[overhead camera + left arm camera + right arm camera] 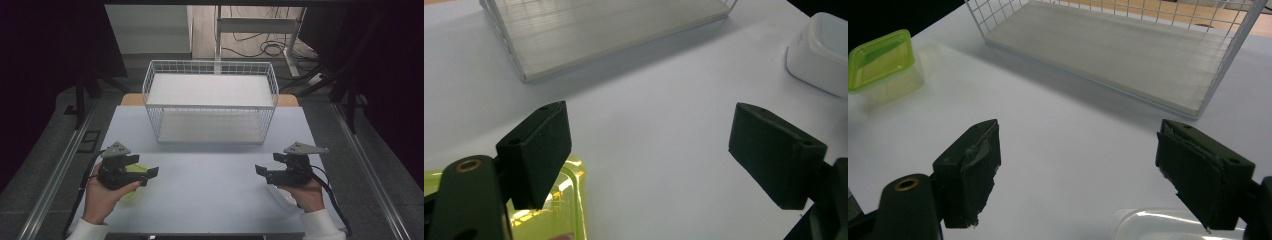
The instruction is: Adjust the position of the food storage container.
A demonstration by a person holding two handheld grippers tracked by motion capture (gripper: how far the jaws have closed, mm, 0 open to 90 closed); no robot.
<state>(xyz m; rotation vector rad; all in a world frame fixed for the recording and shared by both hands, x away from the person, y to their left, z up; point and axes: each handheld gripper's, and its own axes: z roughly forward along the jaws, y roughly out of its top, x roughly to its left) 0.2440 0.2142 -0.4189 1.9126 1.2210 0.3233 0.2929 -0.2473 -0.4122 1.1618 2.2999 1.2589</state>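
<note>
We hold the left gripper [142, 167] over the green-lidded box [880, 57] and the right gripper [270, 164] over the white box [821, 52], both released, empty.

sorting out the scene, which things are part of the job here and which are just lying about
In the job: green-lidded container, white-lidded container, wire rack, left gripper and right gripper, both open.
Lying about: cables, metal frame behind the table.
</note>
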